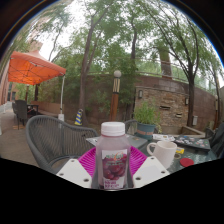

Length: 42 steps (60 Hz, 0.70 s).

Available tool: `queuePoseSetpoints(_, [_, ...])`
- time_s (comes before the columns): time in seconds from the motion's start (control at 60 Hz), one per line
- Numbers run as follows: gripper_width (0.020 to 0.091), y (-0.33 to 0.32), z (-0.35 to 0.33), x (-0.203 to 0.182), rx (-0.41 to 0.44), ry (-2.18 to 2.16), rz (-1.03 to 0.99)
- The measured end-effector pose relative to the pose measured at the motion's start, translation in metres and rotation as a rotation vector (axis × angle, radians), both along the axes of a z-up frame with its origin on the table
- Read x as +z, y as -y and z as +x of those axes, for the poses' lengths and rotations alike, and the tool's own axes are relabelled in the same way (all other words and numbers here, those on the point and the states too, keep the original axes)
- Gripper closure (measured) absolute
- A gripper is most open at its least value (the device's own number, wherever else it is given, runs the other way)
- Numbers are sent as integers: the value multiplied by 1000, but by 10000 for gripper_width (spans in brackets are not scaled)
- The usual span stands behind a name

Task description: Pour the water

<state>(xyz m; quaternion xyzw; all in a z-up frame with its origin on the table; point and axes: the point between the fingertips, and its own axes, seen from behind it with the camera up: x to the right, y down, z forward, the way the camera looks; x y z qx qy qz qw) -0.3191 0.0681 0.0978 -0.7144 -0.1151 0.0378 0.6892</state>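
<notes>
- Far side, well beyond the fingers: orange awning [35, 67] over a patio, trees behind it. No bearing on the pour.
- Nearer, to the left of the bottle: dark wicker chair [55, 138], pulled up near the table. Judged a snag hazard if the tool swings wide that way during the tilt.
- Centre: gripper [113, 168] with its fingers closed in on a clear bottle [113, 155]; white cap on top, purple label on the body. Pink pads [88, 160] show at both sides of the bottle and appear to press on it, so the opening is about the bottle's width. Bottle is upright.
- Cap looks fitted on. Risk: if the cap is in fact sealed, tilting gives no water at all; cannot tell whether it is loose.
- Risk: a thin plastic wall may give under the pads, so the bottle could slip or rotate when tipped, throwing the stream off target.
- Right of the bottle, near but apart from it: white mug [165, 152], handle on the side facing the bottle, standing on the table [196, 142]. Judged the likely receiver.
- Risk: the mouth of the mug is small, so a fast tilt would overshoot and wet the table.
- Just beyond the mug: small red item [187, 161], too small to identify; it could be splashed.
</notes>
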Motion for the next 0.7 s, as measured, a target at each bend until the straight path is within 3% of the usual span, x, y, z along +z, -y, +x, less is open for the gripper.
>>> queuePoseSetpoints(0.2, [692, -63, 3, 85, 91, -745, -68])
queuePoseSetpoints(0.333, [693, -98, 43, 108, 129, -1458, -199])
queuePoseSetpoints(0.417, [694, -113, 68, 93, 193, -1865, -319])
queuePoseSetpoints(0.433, [697, -115, 61, 95, 153, -1925, -330])
queuePoseSetpoints(0.517, [695, -119, 82, 65, 127, -2119, -412])
queuePoseSetpoints(0.533, [692, -123, 77, 64, 70, -2135, -406])
queuePoseSetpoints(0.65, [694, -112, 100, 56, 86, -2283, -382])
queuePoseSetpoints(0.667, [693, -120, 98, 63, 44, -2307, -376])
queuePoseSetpoints(0.7, [693, -115, 101, 64, 42, -2336, -371])
